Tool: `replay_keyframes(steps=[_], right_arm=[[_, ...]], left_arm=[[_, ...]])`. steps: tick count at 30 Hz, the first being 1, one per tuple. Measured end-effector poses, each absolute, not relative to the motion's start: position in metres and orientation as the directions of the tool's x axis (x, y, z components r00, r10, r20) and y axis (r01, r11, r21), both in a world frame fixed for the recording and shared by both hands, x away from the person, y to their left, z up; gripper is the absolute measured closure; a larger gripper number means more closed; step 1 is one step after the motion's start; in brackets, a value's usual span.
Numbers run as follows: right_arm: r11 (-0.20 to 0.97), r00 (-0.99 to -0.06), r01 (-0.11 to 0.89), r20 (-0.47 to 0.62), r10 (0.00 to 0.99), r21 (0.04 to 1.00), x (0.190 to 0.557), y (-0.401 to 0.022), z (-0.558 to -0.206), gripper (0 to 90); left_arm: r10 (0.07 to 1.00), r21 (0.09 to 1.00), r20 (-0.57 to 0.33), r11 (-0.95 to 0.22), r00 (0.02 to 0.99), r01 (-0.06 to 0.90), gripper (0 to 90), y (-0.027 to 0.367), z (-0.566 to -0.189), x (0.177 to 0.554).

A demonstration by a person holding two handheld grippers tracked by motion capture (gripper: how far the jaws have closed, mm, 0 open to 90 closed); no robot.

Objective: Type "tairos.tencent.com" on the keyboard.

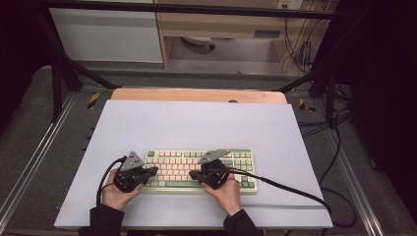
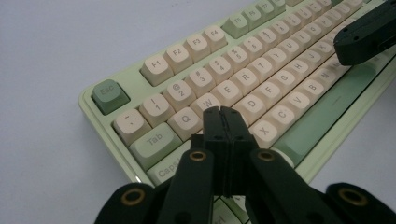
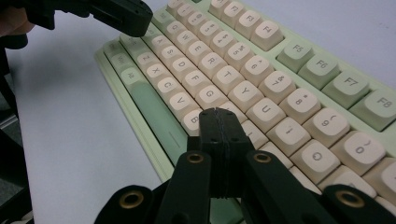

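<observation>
A pale green keyboard (image 1: 246, 162) with cream and green keys lies on a white mat near the table's front. My left gripper (image 1: 153, 170) hovers over its left end, jaws shut with nothing between them; in the left gripper view its tips (image 2: 222, 112) sit above the A and S keys of the keyboard (image 2: 261, 70). My right gripper (image 1: 193, 174) is over the keyboard's middle, also shut and empty; its tips (image 3: 219, 114) hang over the keys near H and B of the keyboard (image 3: 280, 60). Each gripper is held in one of the person's hands.
The white mat (image 1: 196, 123) covers a wooden table (image 1: 196, 94). A black cable (image 1: 285, 187) runs from the right gripper across the mat to the right edge. Black frame bars stand around the table, with desks behind.
</observation>
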State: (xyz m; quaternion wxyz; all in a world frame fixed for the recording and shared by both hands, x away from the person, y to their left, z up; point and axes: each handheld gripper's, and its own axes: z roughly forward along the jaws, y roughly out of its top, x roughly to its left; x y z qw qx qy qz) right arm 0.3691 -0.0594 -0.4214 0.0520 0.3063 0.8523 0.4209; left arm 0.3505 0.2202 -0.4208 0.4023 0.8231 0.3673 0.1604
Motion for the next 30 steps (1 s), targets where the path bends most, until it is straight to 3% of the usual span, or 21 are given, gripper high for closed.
replay_keyframes(steps=[30], right_arm=[[0.439, -0.776, 0.495, 0.154, 0.612, 0.75, 0.366, -0.107, -0.415, 90.0]], left_arm=[[0.712, 0.782, -0.034, -0.418, 0.701, 0.462, 89.6, 0.207, -0.417, 0.349]])
